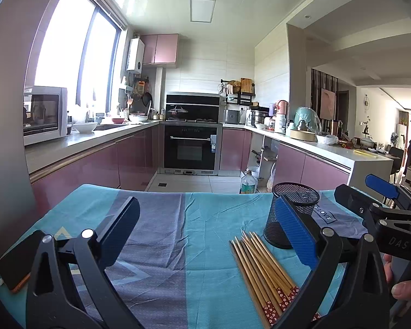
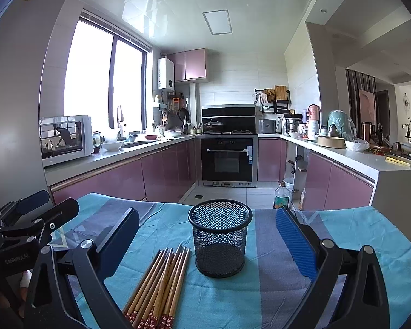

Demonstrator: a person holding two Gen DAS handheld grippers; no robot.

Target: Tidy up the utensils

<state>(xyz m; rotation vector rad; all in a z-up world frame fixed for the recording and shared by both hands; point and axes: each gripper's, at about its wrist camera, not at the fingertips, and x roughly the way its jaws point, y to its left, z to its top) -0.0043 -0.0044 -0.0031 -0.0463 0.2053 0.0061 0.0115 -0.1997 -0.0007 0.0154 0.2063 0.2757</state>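
Left gripper (image 1: pixel 209 229) hovered over the tablecloth (image 1: pixel 205 219) with fingers spread wide, nothing between them. Right gripper (image 2: pixel 208 241) likewise spread wide and empty, above the same cloth. Chopsticks (image 2: pixel 161 282) lay in a loose bundle flat on the cloth, red patterned ends toward the cameras, tips pointed toward the mesh holder (image 2: pixel 220 242). Holder stood upright just beside the chopstick tips, looked empty. In the left wrist view, chopsticks sat near the left gripper's blue-padded finger (image 1: pixel 296 233), not touching. Phone (image 1: pixel 16 260) lay at the cloth's left edge. Kitchen counters and oven (image 2: pixel 227 159) behind.
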